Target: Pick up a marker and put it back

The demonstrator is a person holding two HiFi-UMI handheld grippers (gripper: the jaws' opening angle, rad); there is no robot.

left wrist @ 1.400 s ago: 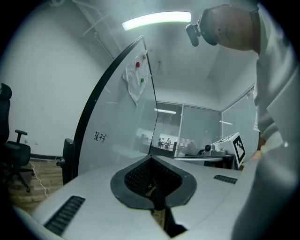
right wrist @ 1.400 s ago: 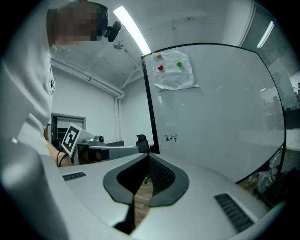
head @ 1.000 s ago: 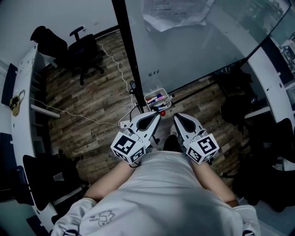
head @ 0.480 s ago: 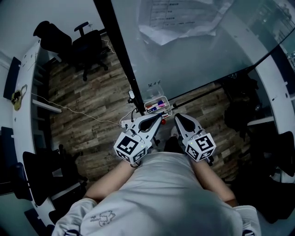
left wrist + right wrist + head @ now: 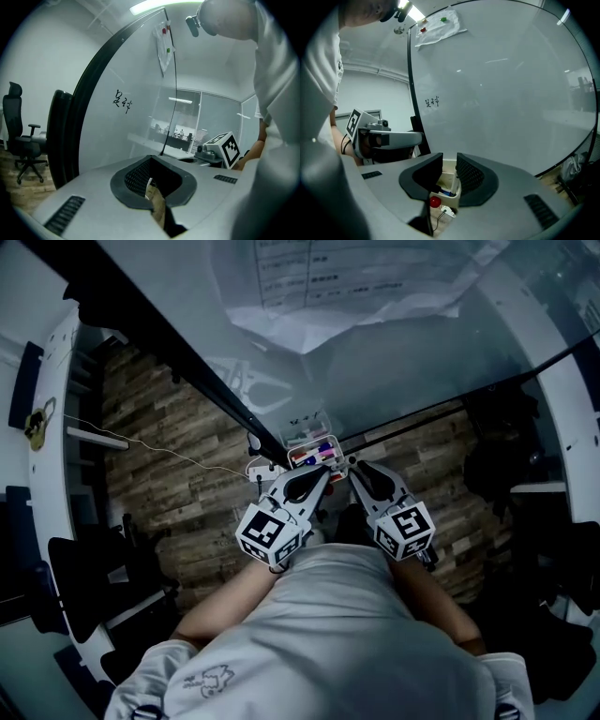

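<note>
A small white tray (image 5: 330, 440) of coloured markers (image 5: 314, 454) hangs at the foot of the whiteboard (image 5: 403, 362). Both grippers point at it from just below, side by side. My left gripper (image 5: 323, 475) has its tips at the tray's near left corner, jaws together, nothing between them (image 5: 151, 187). My right gripper (image 5: 354, 468) is at the tray's right end. In the right gripper view its jaws (image 5: 449, 171) stand a little apart. Between them I see the tray (image 5: 446, 198), a white marker (image 5: 454, 181) upright in it and a blue one (image 5: 446, 193). No marker is held.
A red knob (image 5: 434, 202) and a white cable sit just under the tray. The board's black frame post (image 5: 187, 381) runs up left. A paper sheet (image 5: 328, 287) hangs high on the board. An office chair (image 5: 21, 140) stands at left, white desks (image 5: 47, 427) at both sides.
The head view has swung closer to the board. Both grippers have moved forward, so their tips now reach the marker tray. Neither has taken hold of anything.
</note>
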